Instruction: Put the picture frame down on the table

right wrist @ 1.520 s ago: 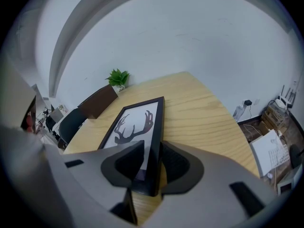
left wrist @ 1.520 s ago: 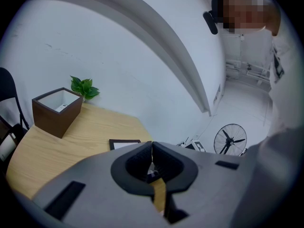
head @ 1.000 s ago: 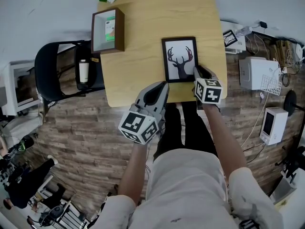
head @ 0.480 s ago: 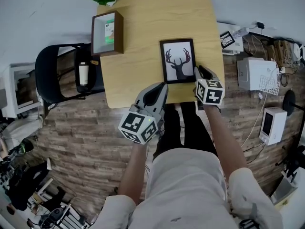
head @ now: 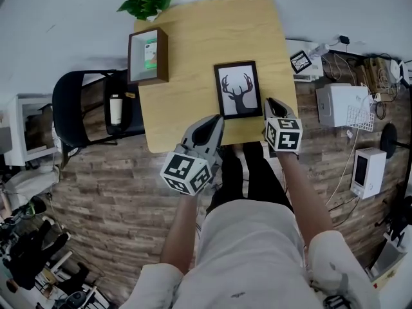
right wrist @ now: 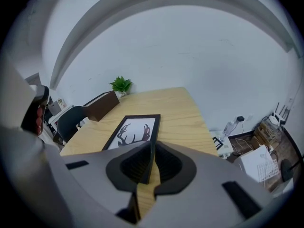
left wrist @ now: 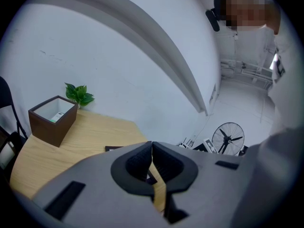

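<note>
The black picture frame (head: pixel 238 89) with a deer-antler print lies flat on the wooden table (head: pixel 206 31), near the front edge. My right gripper (head: pixel 271 103) hovers just off the frame's near right corner. Its jaws have just been closing and now stand shut with nothing between them. In the right gripper view the frame (right wrist: pixel 134 131) lies on the tabletop beyond the right gripper (right wrist: pixel 152 152). My left gripper (head: pixel 216 120) hangs over the table's front edge, left of the frame, shut and empty. In its own view the left gripper (left wrist: pixel 152 148) has its pads together.
A brown open box (head: pixel 148 56) stands at the table's left side, with a small green plant (head: pixel 147 4) at the far left corner. A black chair (head: pixel 74 108) is left of the table. White devices and cables (head: pixel 341 102) crowd the floor on the right.
The right gripper has lifted a little and drawn off the frame's corner, and its jaws have closed. The frame stays flat on the table. The left gripper has kept still.
</note>
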`<state>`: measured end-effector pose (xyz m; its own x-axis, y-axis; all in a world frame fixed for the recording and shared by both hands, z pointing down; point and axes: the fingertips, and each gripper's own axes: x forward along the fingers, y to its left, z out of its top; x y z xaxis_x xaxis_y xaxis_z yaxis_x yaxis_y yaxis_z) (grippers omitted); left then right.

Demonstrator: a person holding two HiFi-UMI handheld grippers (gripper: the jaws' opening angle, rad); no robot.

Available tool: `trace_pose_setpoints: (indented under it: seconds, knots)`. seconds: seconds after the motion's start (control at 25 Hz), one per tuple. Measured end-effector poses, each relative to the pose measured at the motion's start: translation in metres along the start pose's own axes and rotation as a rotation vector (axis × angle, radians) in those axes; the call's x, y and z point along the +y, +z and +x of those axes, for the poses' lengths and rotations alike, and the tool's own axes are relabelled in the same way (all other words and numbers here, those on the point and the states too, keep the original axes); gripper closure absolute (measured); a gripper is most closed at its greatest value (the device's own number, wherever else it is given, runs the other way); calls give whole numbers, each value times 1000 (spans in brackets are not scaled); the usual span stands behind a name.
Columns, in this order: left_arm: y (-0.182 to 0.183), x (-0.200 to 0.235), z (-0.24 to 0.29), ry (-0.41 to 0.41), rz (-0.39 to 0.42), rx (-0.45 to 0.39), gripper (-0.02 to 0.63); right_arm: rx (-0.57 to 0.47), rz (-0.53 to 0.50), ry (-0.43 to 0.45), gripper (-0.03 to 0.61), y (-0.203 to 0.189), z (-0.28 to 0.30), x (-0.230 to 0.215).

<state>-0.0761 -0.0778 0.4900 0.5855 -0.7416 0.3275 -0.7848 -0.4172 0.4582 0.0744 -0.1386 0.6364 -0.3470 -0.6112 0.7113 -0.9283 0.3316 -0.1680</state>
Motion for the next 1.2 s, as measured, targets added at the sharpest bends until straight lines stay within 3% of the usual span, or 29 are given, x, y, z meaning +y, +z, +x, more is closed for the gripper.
trace_pose_setpoints:
  seconds: [0.88,1.2]
  knots:
    - [38,-33,-30,-55,102,-36,606,-186,-130,24,574,57,-102,31]
    - [56,-38,-38,-68,129,-53,606,-277,-103,71,575,93,-137,49]
